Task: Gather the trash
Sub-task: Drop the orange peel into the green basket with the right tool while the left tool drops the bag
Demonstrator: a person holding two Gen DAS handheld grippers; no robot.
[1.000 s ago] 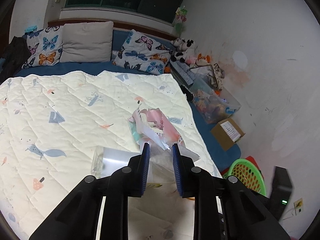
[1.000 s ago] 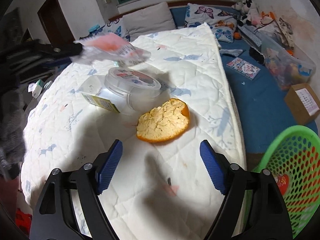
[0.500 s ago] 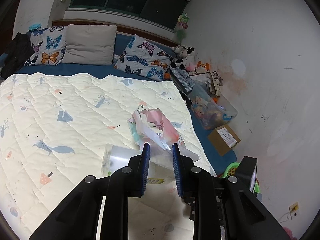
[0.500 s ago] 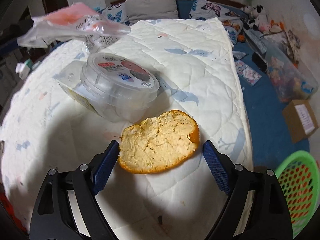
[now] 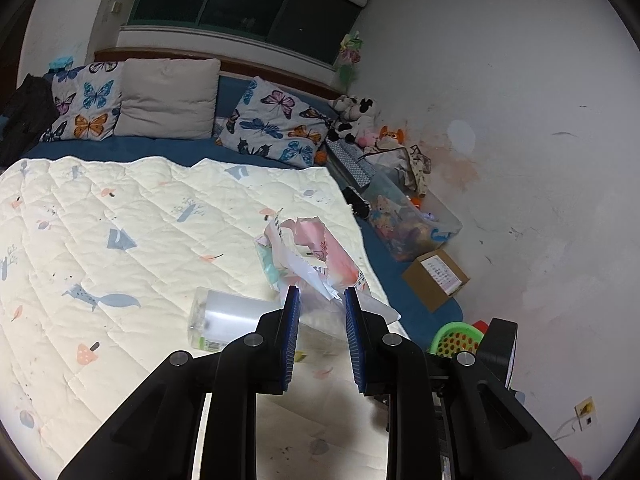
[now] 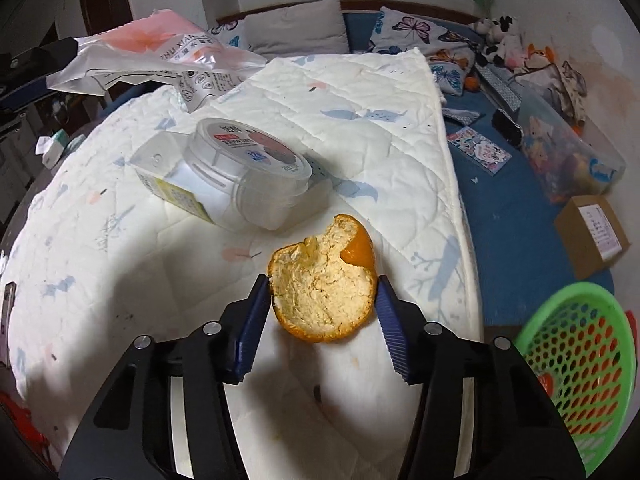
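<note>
My left gripper (image 5: 319, 300) is shut on a crumpled pink-and-white plastic wrapper (image 5: 308, 252) and holds it above the quilt; the wrapper also shows at the upper left of the right wrist view (image 6: 160, 56). My right gripper (image 6: 322, 286) has closed onto an orange peel (image 6: 324, 288), its blue pads touching both sides, on the white quilt (image 6: 360, 120). A clear plastic tub (image 6: 236, 176) lies on its side just behind the peel; it also shows below the wrapper in the left wrist view (image 5: 228, 316). A green mesh basket (image 6: 580, 360) stands on the floor at the right.
Pillows (image 5: 168, 100) and soft toys (image 5: 356, 120) line the bed's far end. A clear storage box (image 5: 412, 224) and a cardboard box (image 5: 436, 280) sit on the blue floor mat beside the bed. The wall is close on the right.
My right gripper moved forward to the orange peel and its jaws closed around it. My left gripper kept its hold on the wrapper and rose slightly.
</note>
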